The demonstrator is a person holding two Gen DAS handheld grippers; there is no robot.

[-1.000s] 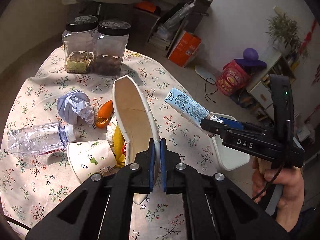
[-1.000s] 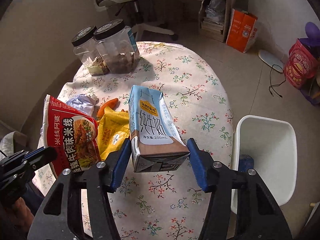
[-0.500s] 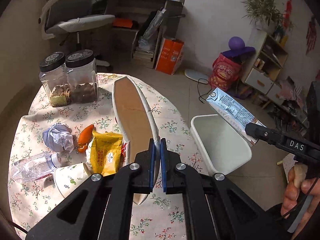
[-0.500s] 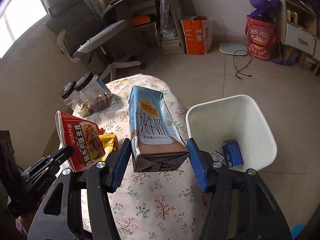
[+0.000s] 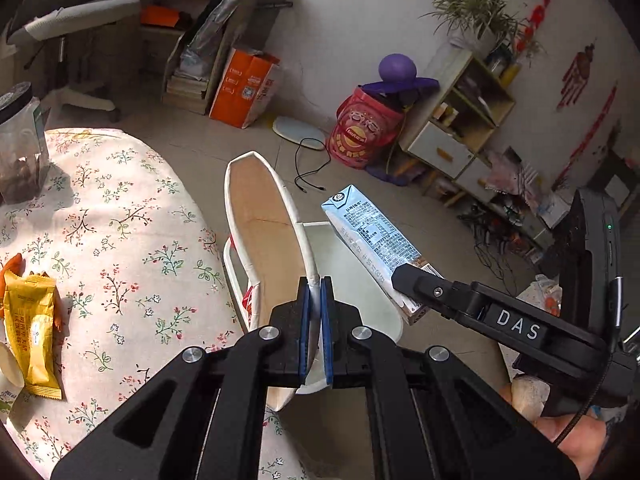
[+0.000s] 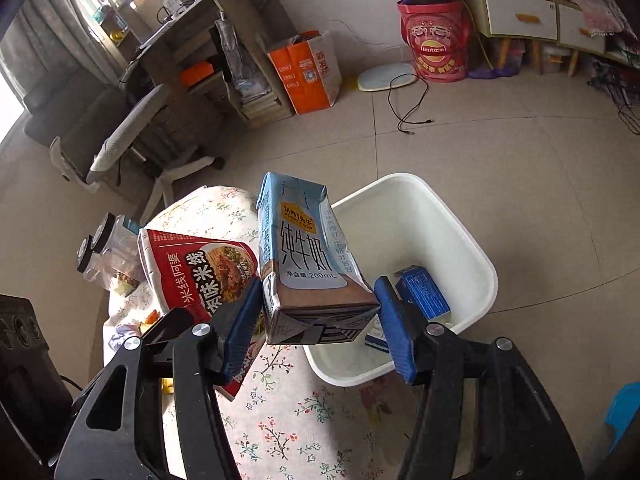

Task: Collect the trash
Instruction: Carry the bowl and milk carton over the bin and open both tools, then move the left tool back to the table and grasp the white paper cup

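My left gripper [image 5: 315, 308] is shut on the edge of a red and white noodle packet [image 5: 264, 240], held edge-on over the near rim of the white bin [image 5: 360, 276]. The packet's red face shows in the right wrist view [image 6: 204, 272]. My right gripper [image 6: 318, 312] is shut on a blue milk carton [image 6: 304, 256], held beside the left one above the white bin [image 6: 440, 224]. The carton also shows in the left wrist view [image 5: 376, 240]. A blue box [image 6: 422, 292] lies inside the bin.
The floral-cloth table [image 5: 120, 240] is at the left, with a yellow snack packet [image 5: 32, 332], an orange peel [image 5: 12, 264] and a clear jar [image 5: 20, 144]. An office chair [image 6: 132, 136], an orange bag [image 6: 308, 72] and a red bucket [image 6: 436, 44] stand on the floor.
Both grippers have swung right, away from the table, carrying the packet and the carton to above the white bin. Their grips have not changed.
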